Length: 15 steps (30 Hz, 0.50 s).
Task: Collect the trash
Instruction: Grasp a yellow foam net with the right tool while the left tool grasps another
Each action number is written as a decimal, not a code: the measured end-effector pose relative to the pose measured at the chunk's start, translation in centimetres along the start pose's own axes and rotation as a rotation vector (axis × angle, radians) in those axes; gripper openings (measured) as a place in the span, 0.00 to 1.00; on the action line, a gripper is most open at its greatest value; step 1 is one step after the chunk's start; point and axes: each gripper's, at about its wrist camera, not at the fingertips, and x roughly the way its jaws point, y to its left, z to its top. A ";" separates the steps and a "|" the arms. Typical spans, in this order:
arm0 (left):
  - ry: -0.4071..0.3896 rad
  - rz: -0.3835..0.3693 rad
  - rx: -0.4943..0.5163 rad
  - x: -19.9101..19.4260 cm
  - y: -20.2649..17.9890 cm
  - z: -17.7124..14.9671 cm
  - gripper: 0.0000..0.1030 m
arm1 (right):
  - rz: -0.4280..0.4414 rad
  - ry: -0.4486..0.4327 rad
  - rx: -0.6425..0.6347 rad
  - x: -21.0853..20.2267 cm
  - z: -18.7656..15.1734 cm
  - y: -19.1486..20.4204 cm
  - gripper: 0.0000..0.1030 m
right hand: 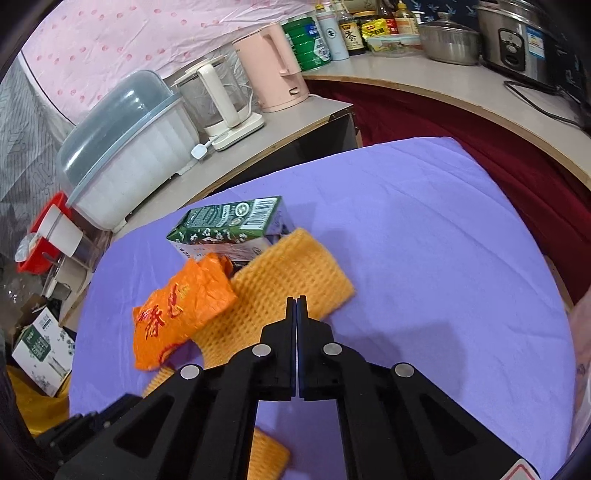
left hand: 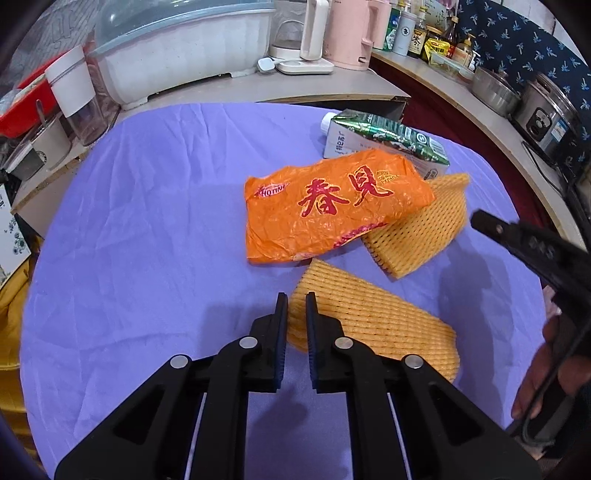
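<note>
An orange plastic bag with red characters (left hand: 332, 206) lies on the purple cloth (left hand: 147, 221). Two yellow foam fruit nets lie by it: one (left hand: 421, 229) under its right edge, one (left hand: 373, 325) nearer me. A green and white carton (left hand: 384, 142) lies on its side behind the bag. My left gripper (left hand: 296, 297) is slightly open, its tips over the near net's left end, holding nothing. My right gripper (right hand: 296, 300) is shut and empty, above the far net (right hand: 291, 280). The bag (right hand: 181, 314) and carton (right hand: 229, 229) show left of it.
A side counter (left hand: 258, 88) behind the table carries a white covered dish rack (left hand: 177, 55), a glass kettle (left hand: 295, 37) and a pink kettle (left hand: 351, 33). A shelf at the right holds bottles, a steel pot (left hand: 495, 92) and a rice cooker (left hand: 550, 110). A cardboard box (right hand: 44, 343) stands at the left.
</note>
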 end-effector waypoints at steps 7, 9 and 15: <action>-0.055 0.029 -0.052 -1.3 0.9 1.8 0.09 | 0.002 0.006 0.006 -1.1 -0.6 -0.7 0.07; -0.076 0.044 -0.063 -1.8 1.3 2.2 0.09 | 0.009 0.026 0.011 -0.7 -1.2 -0.9 0.14; -0.077 0.078 -0.085 -1.4 2.6 2.6 0.09 | 0.078 0.101 0.042 1.6 -3.2 -0.1 0.25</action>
